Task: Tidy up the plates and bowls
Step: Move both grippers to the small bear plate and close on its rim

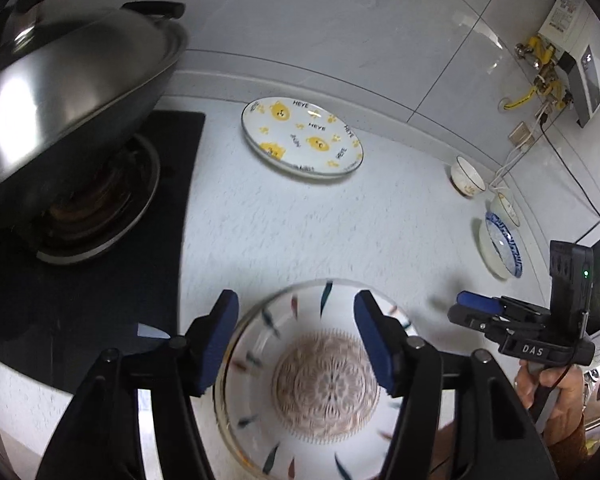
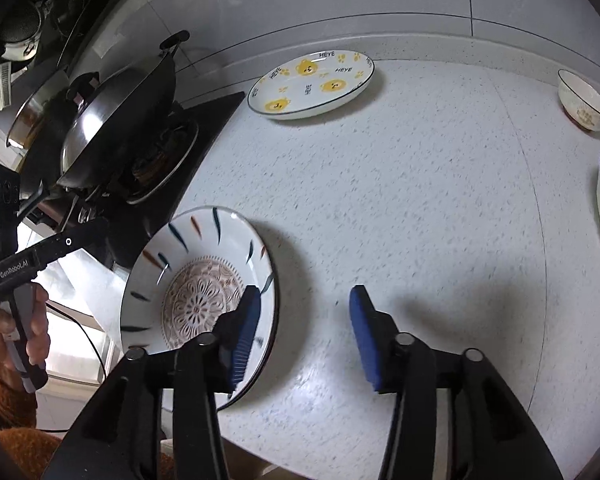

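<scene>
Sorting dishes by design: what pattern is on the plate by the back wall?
Yellow bear faces, paw prints and "HEYE" lettering; clearest in the right wrist view.

Plates, two: a bear-print plate (image 1: 302,138) at the back of the surface (image 1: 340,232), and a dashed-rim plate (image 2: 198,280) at the front. Bowls, four: a patterned bowl (image 2: 202,304) resting inside the dashed-rim plate, a blue-pattern bowl (image 1: 500,246), and two small white bowls, one nearer the bear-print plate (image 1: 467,178) and one partly hidden behind the blue-pattern bowl (image 1: 506,208). Woks, one (image 1: 60,120), with one lid, on one burner (image 1: 96,216). Grippers, two: left (image 1: 296,340) and right (image 2: 304,332).
</scene>
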